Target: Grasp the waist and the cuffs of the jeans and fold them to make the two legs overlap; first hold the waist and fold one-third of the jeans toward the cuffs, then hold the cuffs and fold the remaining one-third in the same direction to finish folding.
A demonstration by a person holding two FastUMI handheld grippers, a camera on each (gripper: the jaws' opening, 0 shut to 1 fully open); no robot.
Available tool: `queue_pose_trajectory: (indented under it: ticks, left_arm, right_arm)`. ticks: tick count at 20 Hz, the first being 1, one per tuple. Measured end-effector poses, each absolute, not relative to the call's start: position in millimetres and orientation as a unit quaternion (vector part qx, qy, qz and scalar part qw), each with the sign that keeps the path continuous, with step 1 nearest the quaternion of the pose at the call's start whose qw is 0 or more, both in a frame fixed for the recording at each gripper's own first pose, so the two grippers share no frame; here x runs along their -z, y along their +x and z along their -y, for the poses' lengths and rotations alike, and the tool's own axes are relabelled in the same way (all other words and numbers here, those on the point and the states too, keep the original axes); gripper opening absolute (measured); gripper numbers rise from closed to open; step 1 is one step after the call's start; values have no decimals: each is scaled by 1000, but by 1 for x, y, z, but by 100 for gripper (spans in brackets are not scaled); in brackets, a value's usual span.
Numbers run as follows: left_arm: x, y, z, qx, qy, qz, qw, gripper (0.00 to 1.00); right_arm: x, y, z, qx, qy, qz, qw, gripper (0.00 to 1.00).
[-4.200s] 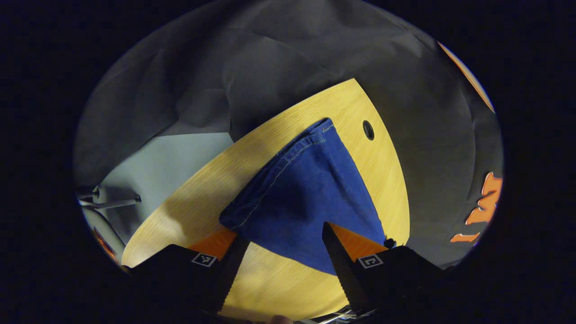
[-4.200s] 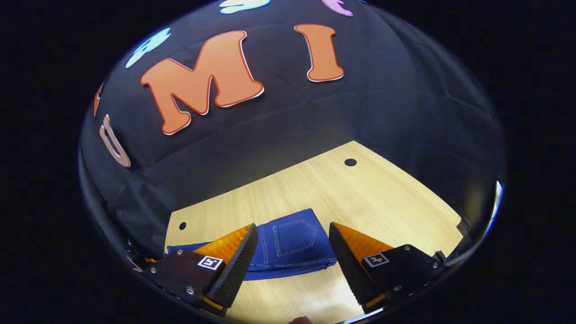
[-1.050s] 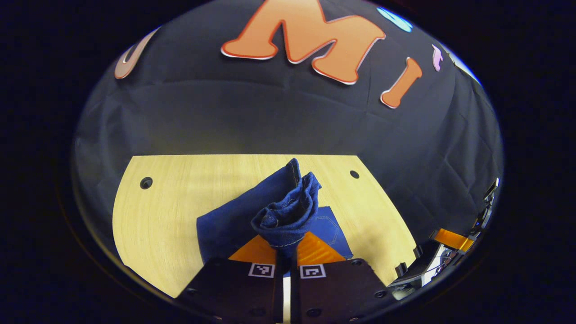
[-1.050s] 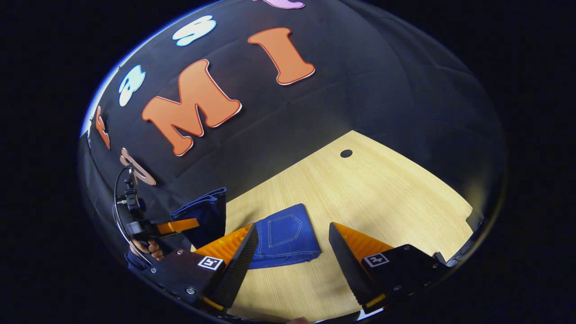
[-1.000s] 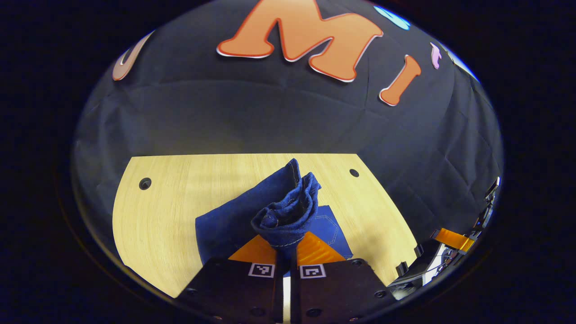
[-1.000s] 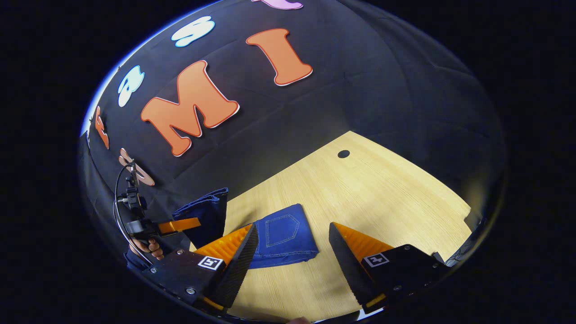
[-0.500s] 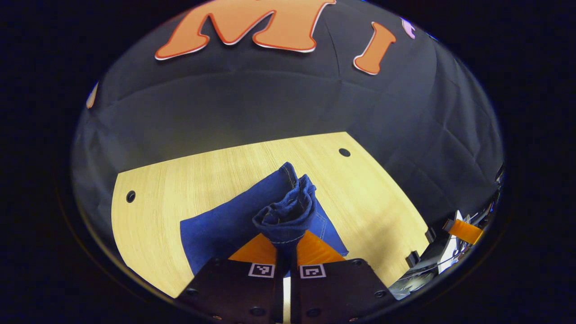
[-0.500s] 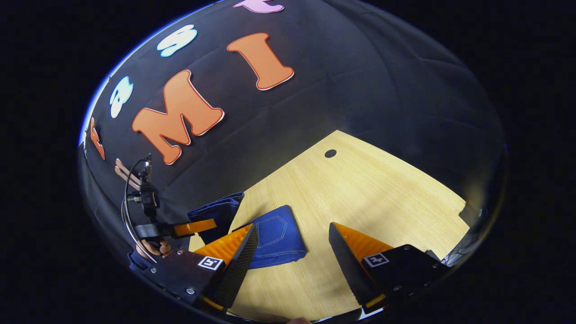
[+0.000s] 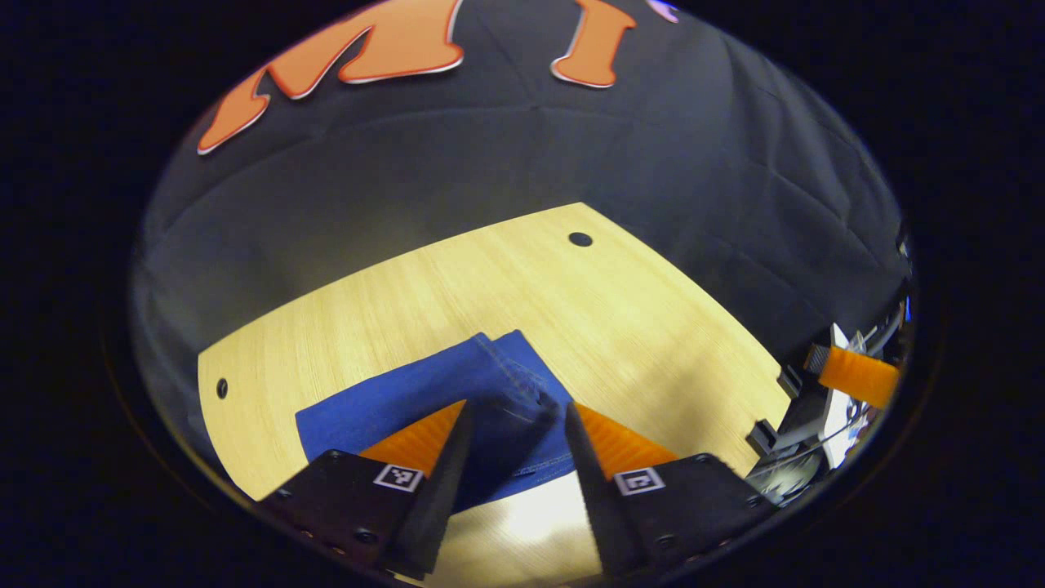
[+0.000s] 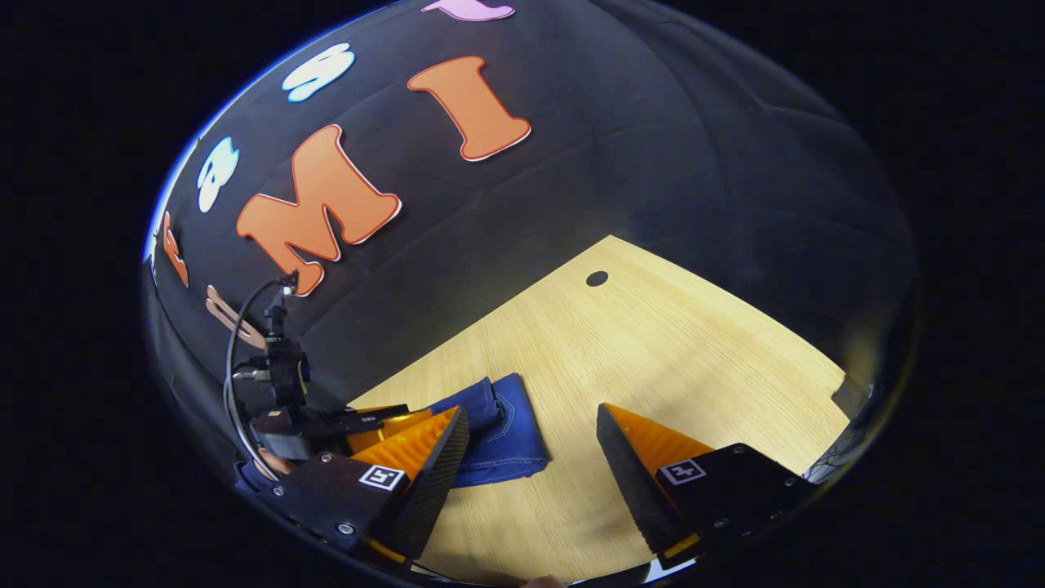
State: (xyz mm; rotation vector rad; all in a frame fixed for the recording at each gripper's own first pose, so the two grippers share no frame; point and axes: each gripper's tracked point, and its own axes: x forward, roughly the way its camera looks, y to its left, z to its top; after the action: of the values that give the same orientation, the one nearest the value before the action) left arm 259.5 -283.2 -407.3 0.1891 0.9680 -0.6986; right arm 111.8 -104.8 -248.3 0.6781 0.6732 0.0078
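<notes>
Lying folded on the wooden table (image 9: 424, 294), the jeans (image 9: 392, 404) sat near its front edge as a flat blue bundle, one layer resting on top of another. The left gripper (image 9: 512, 445) hung just above the bundle with its fingers parted, the cloth showing between them but not pinched. In the right gripper view, the right gripper (image 10: 531, 457) also stood wide apart over bare wood, just to the right of the jeans (image 10: 498, 437), with the left gripper (image 10: 326, 425) low beside the cloth.
</notes>
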Motion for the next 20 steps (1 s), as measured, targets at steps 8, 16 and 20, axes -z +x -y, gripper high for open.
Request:
queue_pose_trajectory:
  ticks: [8,16,20]
  left_arm:
    - [275,277,263,278,99,-226,929,83]
    - [203,258,235,195,24,-98,976,86]
    - [213,251,211,151,12,-116,982,87]
  right_arm:
    - [193,140,87,-31,227,-221,948,98]
    - [138,154,49,-90,162,-123,975,97]
    - [117,160,34,-107,105,-72,986,97]
